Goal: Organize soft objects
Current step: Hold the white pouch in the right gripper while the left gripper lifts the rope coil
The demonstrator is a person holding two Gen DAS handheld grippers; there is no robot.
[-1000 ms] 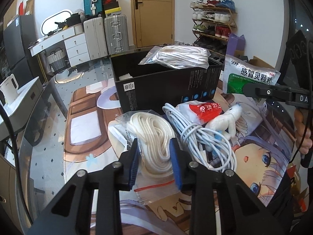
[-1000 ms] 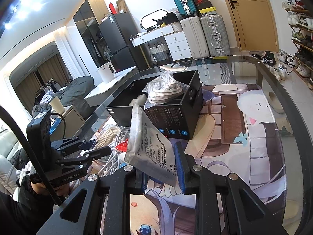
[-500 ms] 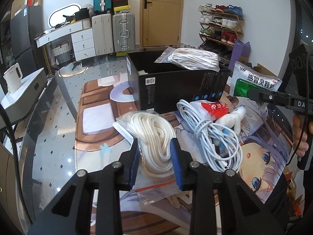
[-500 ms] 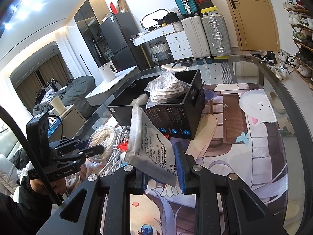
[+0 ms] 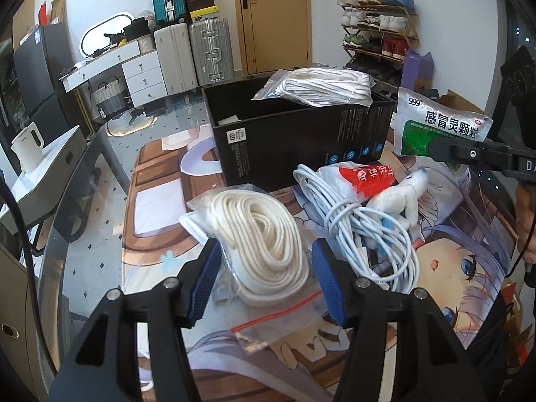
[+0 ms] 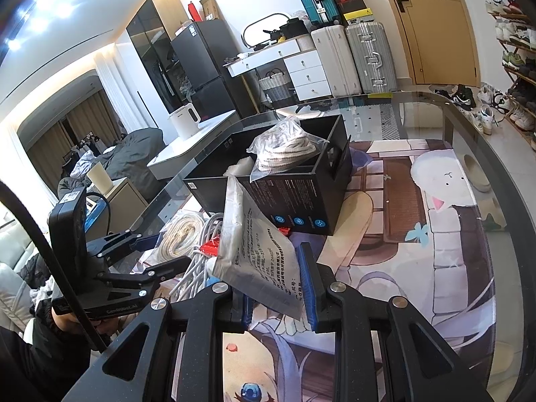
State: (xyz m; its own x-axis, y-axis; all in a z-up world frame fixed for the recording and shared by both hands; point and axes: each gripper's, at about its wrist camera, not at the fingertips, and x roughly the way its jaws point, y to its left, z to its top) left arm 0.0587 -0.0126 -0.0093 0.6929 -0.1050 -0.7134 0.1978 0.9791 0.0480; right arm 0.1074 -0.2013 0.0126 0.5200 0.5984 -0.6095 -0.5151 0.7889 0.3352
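Observation:
A coil of white rope in a clear zip bag (image 5: 264,238) lies on the printed mat. My left gripper (image 5: 266,261) straddles it and its jaws are opening; the blue pads stand just off the coil's sides. In the right wrist view the left gripper (image 6: 164,251) hovers over that same coil (image 6: 177,234). My right gripper (image 6: 274,288) is shut on a silver medicine pouch (image 6: 258,251), held up in front of the black box (image 6: 301,201). The pouch's green-and-white face (image 5: 435,124) shows in the left wrist view. A second bagged rope (image 5: 321,87) rests on top of the box (image 5: 294,140).
A bundle of white cable (image 5: 361,227), a red-and-white packet (image 5: 361,174) and a small white plush toy (image 5: 405,197) lie to the right of the coil. The glass table's edge (image 5: 67,234) curves along the left. Suitcases, drawers and a shoe rack stand behind.
The left jaws, earlier tight against the bagged rope coil, have spread apart from it. The right gripper keeps the pouch in the same place.

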